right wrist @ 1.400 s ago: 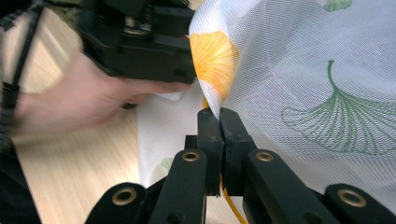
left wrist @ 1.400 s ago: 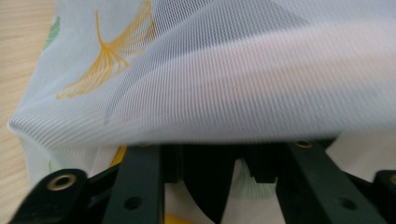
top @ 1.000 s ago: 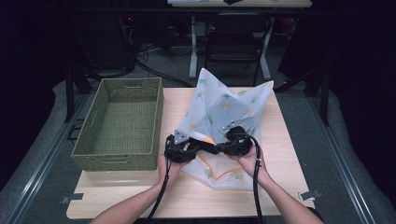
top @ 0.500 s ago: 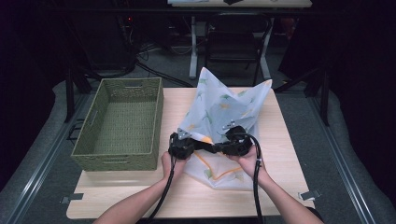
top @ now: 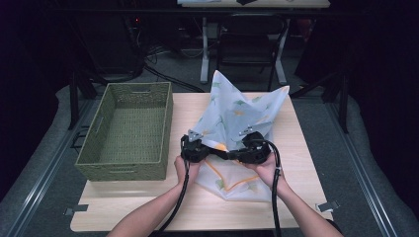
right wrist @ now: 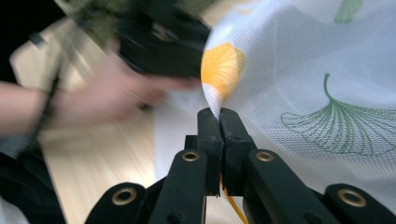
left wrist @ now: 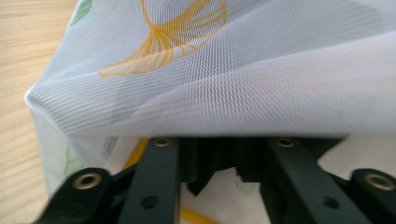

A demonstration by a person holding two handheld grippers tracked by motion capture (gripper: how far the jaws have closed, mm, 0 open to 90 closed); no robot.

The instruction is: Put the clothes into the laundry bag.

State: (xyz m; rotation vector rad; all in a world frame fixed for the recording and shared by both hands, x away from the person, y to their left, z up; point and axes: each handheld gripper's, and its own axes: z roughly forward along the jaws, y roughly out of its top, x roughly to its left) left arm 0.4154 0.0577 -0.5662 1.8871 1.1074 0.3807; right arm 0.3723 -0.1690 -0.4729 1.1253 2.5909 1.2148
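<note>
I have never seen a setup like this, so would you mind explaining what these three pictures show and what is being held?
There is no robot arm here: a person stands at a wooden table holding a hand-held claw in each hand. The high view looks down from above the person's side, so the forearms come in from the bottom. The other two pictures come from small cameras riding on each claw, looking along its black jaws.

On the table lie an empty green woven basket at the left and a white mesh bag printed with orange and green ginkgo leaves. The right claw has its jaws shut on a corner of the bag. The left claw sits under a fold of the mesh, which drapes over its jaws, so I cannot tell whether it is shut.
</note>
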